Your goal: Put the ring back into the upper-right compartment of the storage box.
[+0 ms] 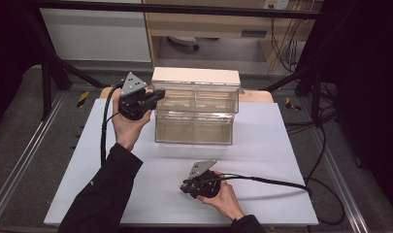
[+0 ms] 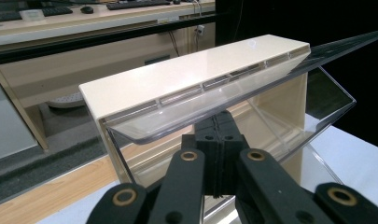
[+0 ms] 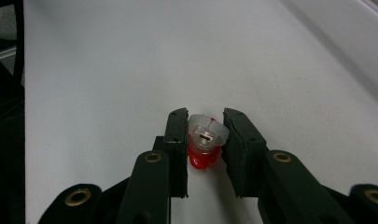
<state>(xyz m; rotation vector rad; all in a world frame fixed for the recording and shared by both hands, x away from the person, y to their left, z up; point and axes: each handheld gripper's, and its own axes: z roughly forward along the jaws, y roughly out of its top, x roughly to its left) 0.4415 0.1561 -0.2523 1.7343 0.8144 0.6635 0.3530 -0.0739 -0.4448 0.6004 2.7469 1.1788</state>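
The right claw (image 3: 204,140) is pinched on a small clear-and-red plastic piece (image 3: 204,140), its two pads pressing the piece's flanks just above the white desk (image 3: 107,70), near the desk's near edge and a little right of its middle. The piece looks very light, hard and smooth, a clear cap over a red base; such a thing is likely to squirt out or twist if squeezed off-centre, so the hold belongs across its widest part, low and square, with gentle pressure. What exactly it is I cannot tell. The left claw (image 2: 219,154) has its jaws pressed together with nothing between them, its tips right at the raised clear flap (image 2: 210,105) of the upper bin of a two-tier storage box (image 1: 194,114) with a cream top, standing toward the desk's far edge. That flap looks thin, stiff and slick, probably hinged under the cream top, so it calls for a push from beneath rather than a pinch.
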